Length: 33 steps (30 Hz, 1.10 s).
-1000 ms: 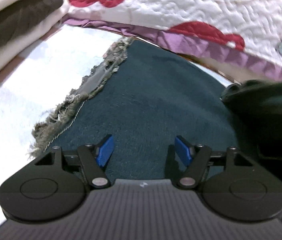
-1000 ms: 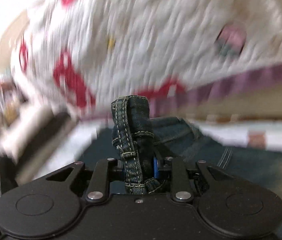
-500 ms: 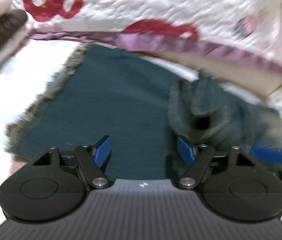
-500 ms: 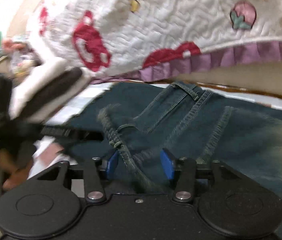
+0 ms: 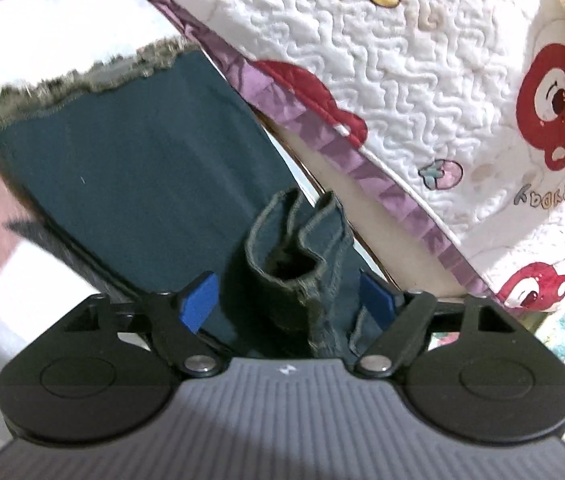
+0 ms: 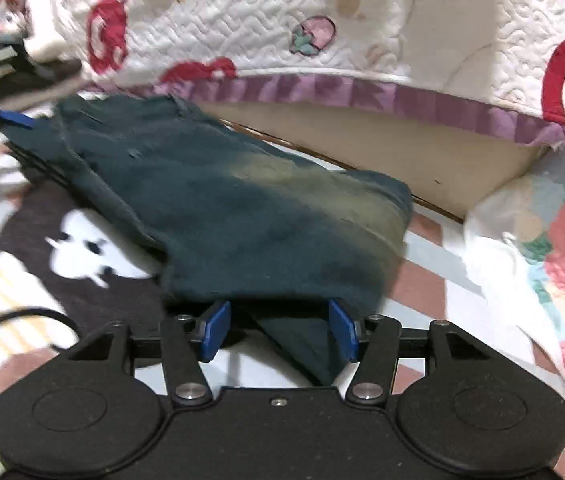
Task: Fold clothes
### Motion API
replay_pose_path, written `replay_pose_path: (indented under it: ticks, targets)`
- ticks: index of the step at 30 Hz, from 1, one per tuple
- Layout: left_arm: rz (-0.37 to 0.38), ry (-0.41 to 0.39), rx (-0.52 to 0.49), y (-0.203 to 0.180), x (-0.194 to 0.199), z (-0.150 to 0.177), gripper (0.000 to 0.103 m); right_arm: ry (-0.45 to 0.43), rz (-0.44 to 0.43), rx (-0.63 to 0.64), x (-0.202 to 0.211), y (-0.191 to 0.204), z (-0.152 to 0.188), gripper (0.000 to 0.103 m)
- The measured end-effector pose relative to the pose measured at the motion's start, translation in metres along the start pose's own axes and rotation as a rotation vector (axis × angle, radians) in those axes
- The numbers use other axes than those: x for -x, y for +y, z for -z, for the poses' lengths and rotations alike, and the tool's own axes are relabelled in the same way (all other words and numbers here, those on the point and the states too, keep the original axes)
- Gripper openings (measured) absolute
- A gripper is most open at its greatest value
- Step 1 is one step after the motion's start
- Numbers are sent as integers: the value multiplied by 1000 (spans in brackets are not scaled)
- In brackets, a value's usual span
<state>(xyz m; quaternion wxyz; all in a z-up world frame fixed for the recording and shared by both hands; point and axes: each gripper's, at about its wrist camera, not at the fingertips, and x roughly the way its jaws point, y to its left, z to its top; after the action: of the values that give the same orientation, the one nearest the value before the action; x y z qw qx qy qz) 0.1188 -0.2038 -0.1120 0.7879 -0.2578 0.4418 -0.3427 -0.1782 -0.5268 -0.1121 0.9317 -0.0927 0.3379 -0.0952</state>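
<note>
Quilted bedding (image 6: 362, 20) with red bears fills the top of both views, above a patterned bed sheet (image 6: 434, 276) on which the jeans (image 6: 242, 216) lie doubled. In the right view their long axis slants from upper left to lower centre. Left claw (image 5: 288, 304) stands wide open around a bunched, stitched fold of denim (image 5: 294, 256), pads apart from it; frayed hem (image 5: 82, 80) points to upper left. Right claw (image 6: 278, 330) gapes open too, a denim corner between its pads, not pinched
</note>
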Motion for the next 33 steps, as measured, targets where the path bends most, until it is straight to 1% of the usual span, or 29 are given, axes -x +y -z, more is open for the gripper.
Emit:
replay_pose_path:
  ticks: [3,4,6,10,11,12,14,18,20,22,23,24,26,28,29,30,31,32,33]
  targets:
    - [-24,21,-60,-17,-18,5,81,-8,35,54,-1,7,-3,60]
    - [-31,28,-81,-23,-24,7,81,-7,36,52,-1,8,-3,61]
    - [-47,41,-121,-35,-37,10,85,-5,37,34,-3,7,-2,61]
    - [-79,69,-201,-58,-61,17,86,-10,33,-24,-5,-1,2,62]
    - [-83,67,-212,-62,-65,18,85,-13,29,-41,-6,-3,1,62]
    - [-84,53,-210,-62,-67,17,66,-16,26,-58,-7,-5,1,62]
    - [-89,31,-202,-63,-68,13,34,-21,25,-95,-8,-10,1,62]
    - [-134,16,-185,-63,-65,13,32,-9,25,-148,-11,-18,4,63]
    - [-165,13,-222,-66,-68,17,33,0,18,-174,-12,-22,5,63]
    - [-193,8,-267,-70,-72,21,44,8,7,-206,-13,-25,5,63]
    - [-202,2,-279,-73,-72,23,54,12,1,-221,-13,-27,5,63]
    - [-210,-4,-292,-75,-73,24,57,15,-4,-233,-14,-29,5,63]
    - [-227,-15,-317,-79,-73,26,56,22,-12,-257,-15,-32,7,64]
    - [-244,-27,-343,-84,-74,29,50,31,-19,-279,-16,-36,8,65]
    - [-253,-33,-355,-86,-74,30,41,34,-22,-285,-17,-37,9,65]
    - [-261,-39,-368,-88,-74,31,35,37,-23,-290,-17,-38,9,65]
    - [-270,-45,-381,-90,-75,32,33,38,-23,-288,-18,-38,10,66]
    - [-278,-50,-393,-92,-75,34,25,38,-22,-281,-19,-38,11,66]
    - [-288,-61,-414,-97,-74,34,24,37,-20,-275,-19,-38,11,66]
